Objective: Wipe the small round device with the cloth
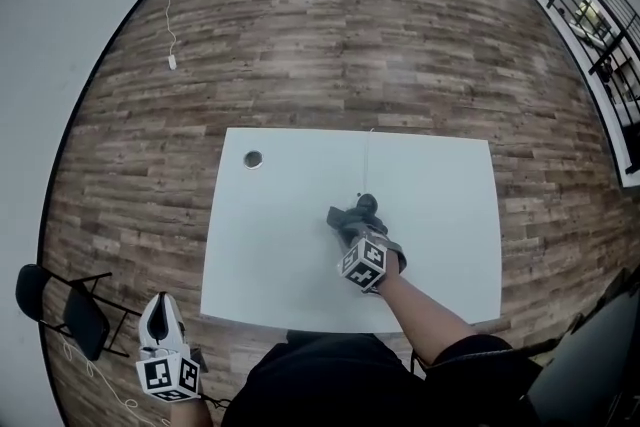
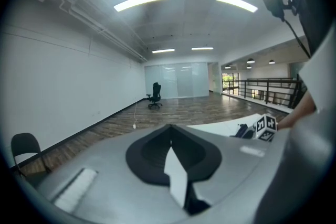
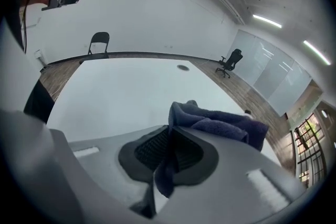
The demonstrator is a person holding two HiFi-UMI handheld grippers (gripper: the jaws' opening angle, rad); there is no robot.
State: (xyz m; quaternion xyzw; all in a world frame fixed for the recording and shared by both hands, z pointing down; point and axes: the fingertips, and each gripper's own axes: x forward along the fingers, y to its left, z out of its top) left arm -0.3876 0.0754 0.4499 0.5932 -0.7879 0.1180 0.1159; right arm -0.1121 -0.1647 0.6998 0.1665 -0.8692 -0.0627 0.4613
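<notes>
Wood-plank floor, white worktop (image 1: 270,255) mid-room. Right tongs (image 3: 169,139) pinched narrow on the dark cloth (image 1: 348,219), bunched near the worktop's centre. Small round device (image 1: 367,202) sits against the cloth's far side, thin cable (image 1: 369,165) running toward the far edge. Left tongs (image 1: 160,305) closed, empty, off the near-left corner.

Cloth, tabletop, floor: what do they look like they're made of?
Cloth: dark blue-grey soft fabric, likely microfibre or terry; it shows a fuzzy nap and limp, rounded folds.
Tabletop: smooth white matte board, probably laminate; it is uniform, with no grain and only a faint sheen.
Floor: wood-look planks, brown with streaky grain and staggered joints; whether real wood or vinyl can't be told.
</notes>
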